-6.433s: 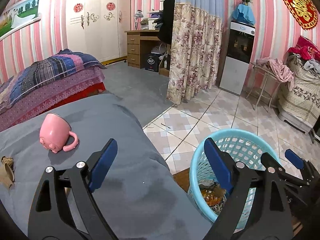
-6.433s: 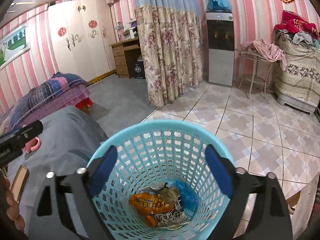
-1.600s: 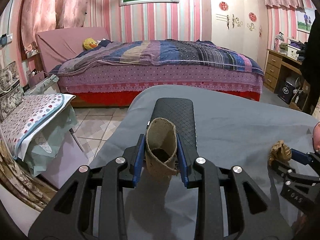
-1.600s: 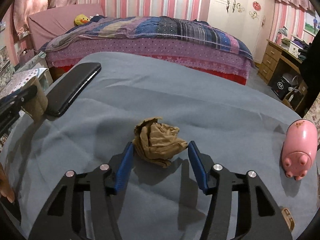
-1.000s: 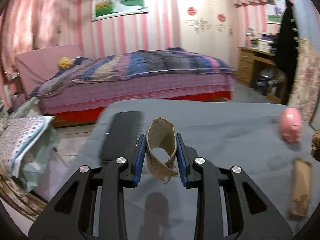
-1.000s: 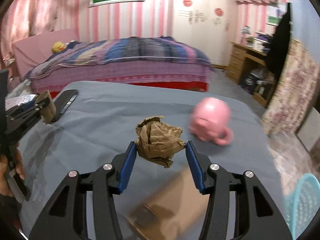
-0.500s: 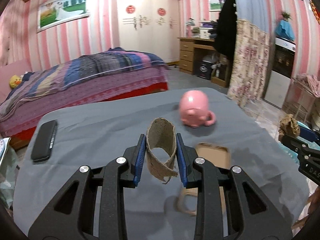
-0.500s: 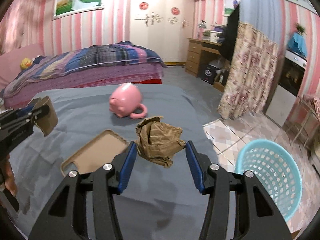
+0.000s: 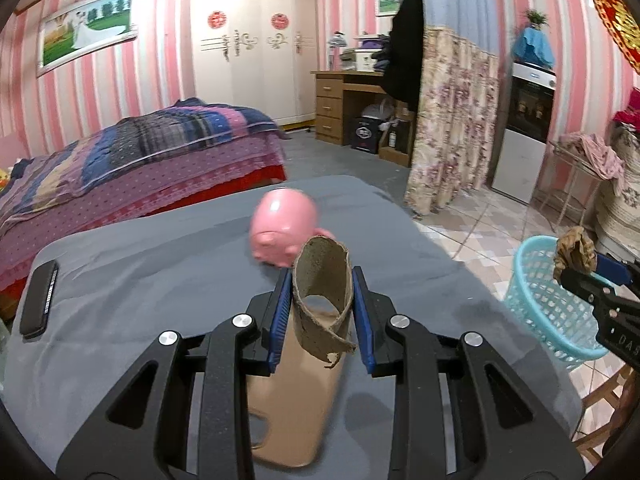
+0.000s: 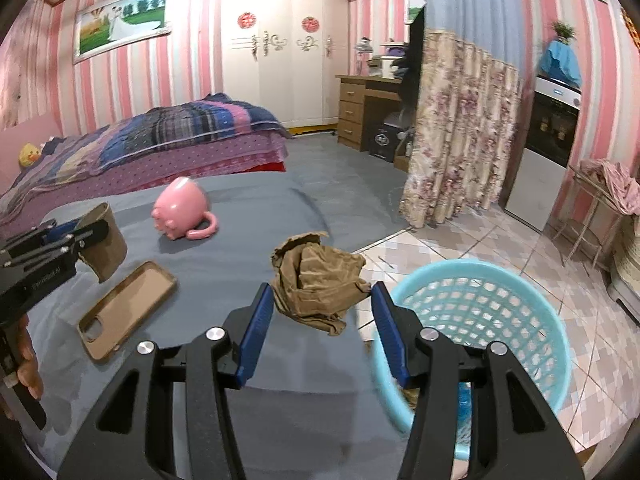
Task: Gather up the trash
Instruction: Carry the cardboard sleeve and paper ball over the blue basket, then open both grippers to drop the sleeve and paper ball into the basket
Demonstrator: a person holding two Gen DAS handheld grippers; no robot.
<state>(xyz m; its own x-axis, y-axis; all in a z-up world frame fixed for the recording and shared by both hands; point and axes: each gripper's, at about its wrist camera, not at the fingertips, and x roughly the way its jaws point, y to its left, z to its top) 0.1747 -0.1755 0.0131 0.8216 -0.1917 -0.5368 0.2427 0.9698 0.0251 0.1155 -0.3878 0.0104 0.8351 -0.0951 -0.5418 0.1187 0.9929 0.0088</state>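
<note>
My left gripper (image 9: 321,312) is shut on a brown cardboard tube (image 9: 323,300), held upright above the grey table (image 9: 140,280). In the right wrist view that tube (image 10: 106,240) shows at the far left. My right gripper (image 10: 322,312) is shut on a crumpled brown paper wad (image 10: 318,280), carried over the table's right edge, beside the light blue mesh basket (image 10: 480,320). The left wrist view shows the wad (image 9: 576,254) in front of the basket (image 9: 548,312). Some trash lies in the basket's bottom.
A pink pig mug (image 10: 182,210) lies on its side on the table. A tan phone case (image 10: 126,310) lies flat near the front, a black phone (image 9: 40,298) at the left edge. Beyond are a bed (image 9: 140,152), a floral curtain (image 9: 452,120) and tiled floor (image 10: 540,248).
Both grippers have swung right across the table with their loads. The bed has slid out left, and the basket and curtain have come into view at the right.
</note>
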